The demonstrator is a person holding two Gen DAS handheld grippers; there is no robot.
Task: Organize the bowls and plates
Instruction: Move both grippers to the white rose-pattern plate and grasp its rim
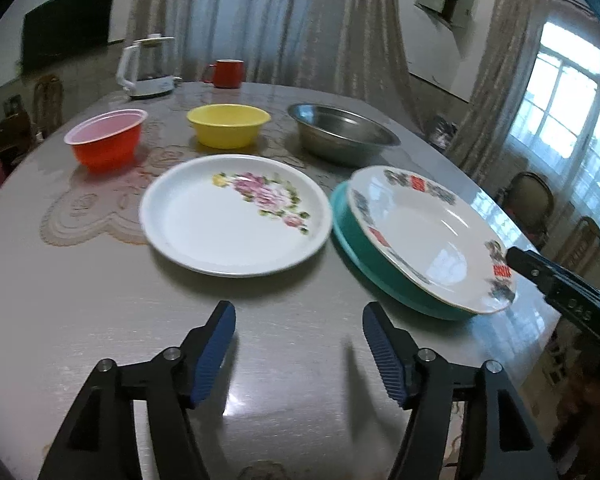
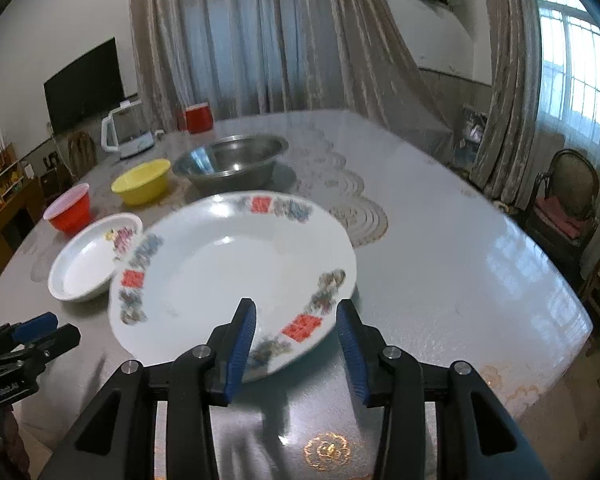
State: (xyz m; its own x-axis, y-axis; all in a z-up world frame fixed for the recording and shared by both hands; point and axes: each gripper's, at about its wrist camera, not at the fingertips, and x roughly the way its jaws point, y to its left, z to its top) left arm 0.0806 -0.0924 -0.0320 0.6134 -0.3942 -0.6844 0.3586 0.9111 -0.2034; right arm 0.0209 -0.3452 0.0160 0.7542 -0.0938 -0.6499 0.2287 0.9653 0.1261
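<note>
Right hand-held gripper (image 2: 296,344) pinches the patterned plate (image 2: 236,280) at its near rim, tilted over the teal plate (image 1: 364,268). Left hand-held gripper (image 1: 299,354) (spread, empty) faces the floral plate (image 1: 236,216) ahead.

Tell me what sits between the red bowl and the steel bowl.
The yellow bowl sits between the red bowl and the steel bowl, all three in one row; the left wrist view shows it best.
</note>
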